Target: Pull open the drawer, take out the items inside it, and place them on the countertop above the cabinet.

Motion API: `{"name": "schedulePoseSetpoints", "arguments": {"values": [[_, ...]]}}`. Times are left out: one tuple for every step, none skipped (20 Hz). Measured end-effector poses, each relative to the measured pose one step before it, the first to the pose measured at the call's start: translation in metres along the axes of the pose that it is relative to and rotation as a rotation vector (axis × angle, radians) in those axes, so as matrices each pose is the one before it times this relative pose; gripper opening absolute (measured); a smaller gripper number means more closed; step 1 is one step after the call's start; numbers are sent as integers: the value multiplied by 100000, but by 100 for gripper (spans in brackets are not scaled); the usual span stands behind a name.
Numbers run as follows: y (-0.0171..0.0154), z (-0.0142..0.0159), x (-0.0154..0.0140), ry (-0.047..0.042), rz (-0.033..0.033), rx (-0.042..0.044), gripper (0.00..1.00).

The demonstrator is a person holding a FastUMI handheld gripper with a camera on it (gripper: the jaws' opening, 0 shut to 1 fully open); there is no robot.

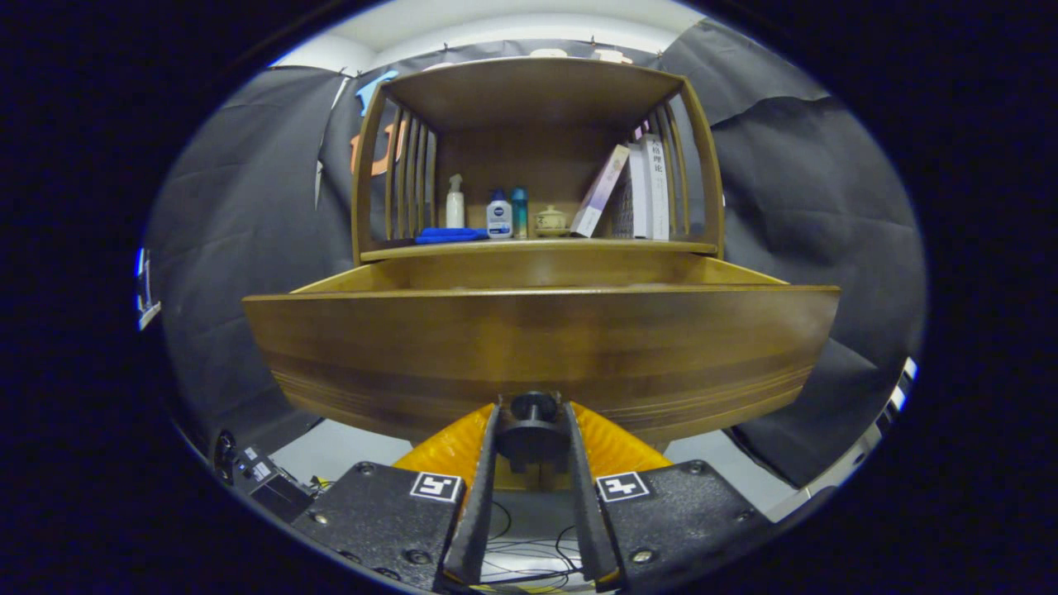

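A wooden drawer stands pulled out from the cabinet, its wide front panel right ahead of me. A dark round knob sits low on the middle of that panel. My gripper is shut on the knob, one finger pressing each side of it. The drawer's inside is hidden behind the front panel; only its side walls and back show. Just above and behind the drawer runs the countertop.
On the countertop, inside a slatted wooden shelf, stand a white spray bottle, two small bottles, a small ceramic pot, a blue cloth and leaning books. Cables and a dark box lie on the floor.
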State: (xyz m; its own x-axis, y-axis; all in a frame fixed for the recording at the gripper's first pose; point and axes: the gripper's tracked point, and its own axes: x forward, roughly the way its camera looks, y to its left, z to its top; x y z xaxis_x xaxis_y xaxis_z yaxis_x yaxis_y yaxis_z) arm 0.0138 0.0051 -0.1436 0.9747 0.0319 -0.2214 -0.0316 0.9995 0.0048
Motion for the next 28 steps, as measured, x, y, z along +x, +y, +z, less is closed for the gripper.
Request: {"name": "schedulePoseSetpoints", "arguments": {"values": [[19, 128, 170, 138, -317, 606, 46], [3, 185, 392, -222, -150, 424, 47], [-44, 137, 317, 62, -916, 1071, 47], [-128, -123, -122, -419, -761, -377, 47], [167, 112, -28, -1083, -89, -1182, 47], [-21, -130, -1, 342, 50, -962, 47], [-48, -28, 51, 919, 217, -861, 47], [-70, 124, -99, 802, 419, -511, 47], [-132, 340, -299, 24, 290, -811, 50], [-615, 550, -403, -700, -897, -67, 56], [-203, 718, -679, -1102, 1047, 54, 62], [-215, 592, -794, 258, 755, -351, 69], [-242, 683, -671, 82, 1531, -4, 75], [-278, 833, -709, 219, 959, 237, 81], [-497, 1259, -618, -616, 163, 1052, 88], [-589, 1248, -479, 260, -236, 1245, 94], [-387, 1283, -203, 849, -120, 1852, 100], [-266, 1209, -44, 1587, 95, 2265, 100], [-242, 1235, 181, 1962, 530, 2451, 100], [-94, 1053, 399, 2560, 830, 2342, 100], [27, 1311, 463, 1699, 783, 2071, 100], [-194, 1100, 654, 1838, -93, 1160, 100], [-309, 982, 826, 2926, -2213, -42, 99], [-326, 1009, 739, 1686, -2005, -1068, 98], [79, 956, 796, 1635, -1033, -1700, 99], [180, 549, 1029, 3107, -1163, -1502, 99], [233, 419, 979, 3818, -571, -805, 99], [612, 319, 920, 3788, 818, -1524, 99]]}}
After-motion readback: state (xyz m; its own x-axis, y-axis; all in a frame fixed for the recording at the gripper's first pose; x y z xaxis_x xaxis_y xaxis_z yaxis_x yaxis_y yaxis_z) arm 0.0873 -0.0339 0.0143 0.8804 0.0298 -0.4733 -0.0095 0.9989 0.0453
